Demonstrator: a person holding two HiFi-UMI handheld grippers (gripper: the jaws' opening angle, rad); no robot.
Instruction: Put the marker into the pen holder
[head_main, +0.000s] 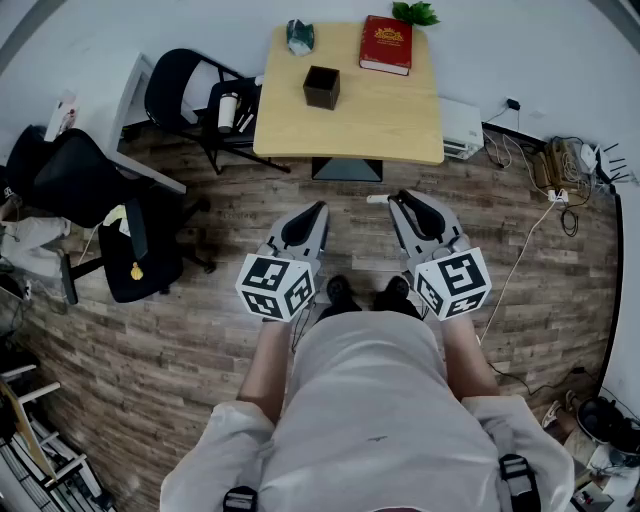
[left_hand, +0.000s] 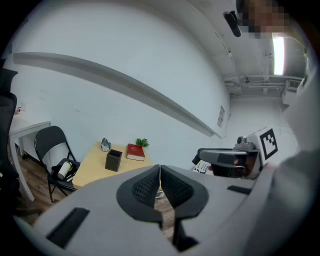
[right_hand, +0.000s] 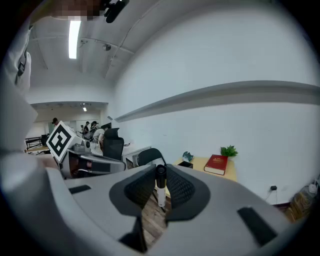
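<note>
A black square pen holder (head_main: 321, 87) stands on the light wooden table (head_main: 400, 120), far ahead of both grippers. It also shows in the left gripper view as the pen holder (left_hand: 113, 160). My right gripper (head_main: 397, 197) is shut on a white marker (right_hand: 160, 192) with a black cap, held upright between its pads. The marker's white end (head_main: 376, 199) sticks out beside the tips in the head view. My left gripper (head_main: 318, 207) is shut with nothing in it, its jaws pressed together. Both grippers are held over the wood floor, short of the table's near edge.
On the table lie a red book (head_main: 386, 44), a small green plant (head_main: 415, 13) and a teal object (head_main: 299, 36). A black folding chair (head_main: 190, 95) stands left of the table, an office chair (head_main: 70, 180) farther left. A white box (head_main: 462, 128) and cables (head_main: 555, 170) lie at the right.
</note>
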